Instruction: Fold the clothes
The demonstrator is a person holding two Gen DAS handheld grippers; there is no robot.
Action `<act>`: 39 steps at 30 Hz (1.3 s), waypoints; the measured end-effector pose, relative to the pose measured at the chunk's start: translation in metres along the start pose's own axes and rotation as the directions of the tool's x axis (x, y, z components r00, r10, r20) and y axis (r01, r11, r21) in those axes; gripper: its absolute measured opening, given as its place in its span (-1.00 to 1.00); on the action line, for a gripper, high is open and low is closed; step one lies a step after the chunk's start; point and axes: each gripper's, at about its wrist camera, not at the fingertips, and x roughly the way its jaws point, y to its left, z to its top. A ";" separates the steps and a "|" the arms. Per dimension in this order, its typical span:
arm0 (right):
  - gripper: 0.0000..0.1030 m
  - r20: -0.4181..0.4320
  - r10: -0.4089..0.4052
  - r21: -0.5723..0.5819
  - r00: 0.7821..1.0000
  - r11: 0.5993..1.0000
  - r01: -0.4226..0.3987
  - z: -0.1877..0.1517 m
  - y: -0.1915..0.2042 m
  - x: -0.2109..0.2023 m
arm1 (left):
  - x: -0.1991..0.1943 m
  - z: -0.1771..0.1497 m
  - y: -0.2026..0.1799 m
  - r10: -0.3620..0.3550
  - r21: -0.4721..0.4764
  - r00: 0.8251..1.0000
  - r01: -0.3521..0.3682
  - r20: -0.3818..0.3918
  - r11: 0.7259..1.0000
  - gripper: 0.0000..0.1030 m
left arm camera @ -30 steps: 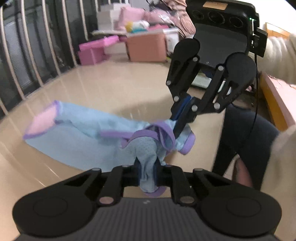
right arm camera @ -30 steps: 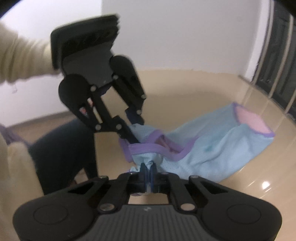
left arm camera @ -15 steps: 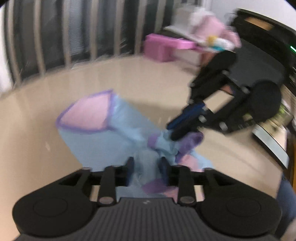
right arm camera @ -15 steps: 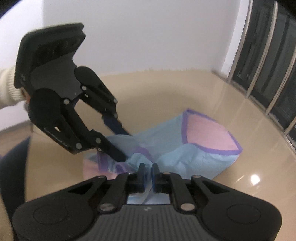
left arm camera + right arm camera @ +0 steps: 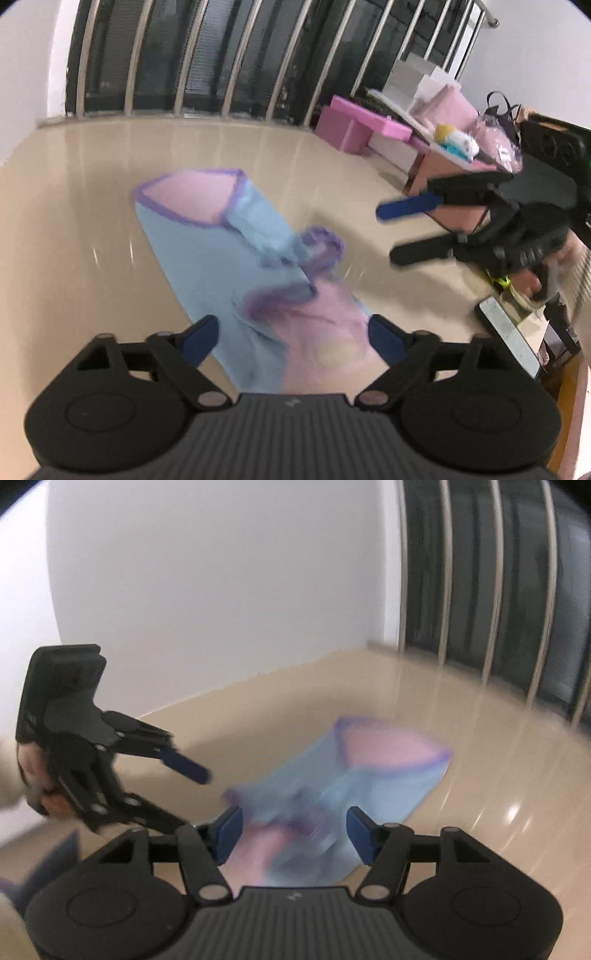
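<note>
Jaws on both grippers stood apart and gripped nothing: those of the left gripper (image 5: 291,339) and of the right gripper (image 5: 293,829) had just been opening, and the pale blue garment (image 5: 221,254) lay loose on the beige bench (image 5: 74,206) instead of hanging from either pair of pads.

In the left wrist view the garment stretched away from the camera as a long strip. Its far end, a pink panel edged in purple, lay up and to the left. Its near end, another pink patch, sat low in the frame between the two blue pads but apparently beneath them, not pinched. Partway along, a rumpled knot of purple trim (image 5: 317,243) stood up from the cloth. So the long axis ran roughly along the line the left gripper pointed, tilted a little to the left.

The right wrist view was blurred, yet it showed the same layout: near end between the open pads, far pink panel up and to the right.

The right gripper appeared in the left view off to the right, clear of the cloth. By that view the left gripper was judged the nearer of the two to the near end, and any next grasp would probably start there, or at the bunched trim in the middle.
</note>
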 end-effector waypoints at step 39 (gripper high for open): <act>-0.49 0.045 -0.015 0.503 0.999 0.864 -0.010 -0.099 0.045 0.002 | -0.058 -0.082 0.000 0.112 -0.452 0.987 -0.051 0.111 0.891 0.15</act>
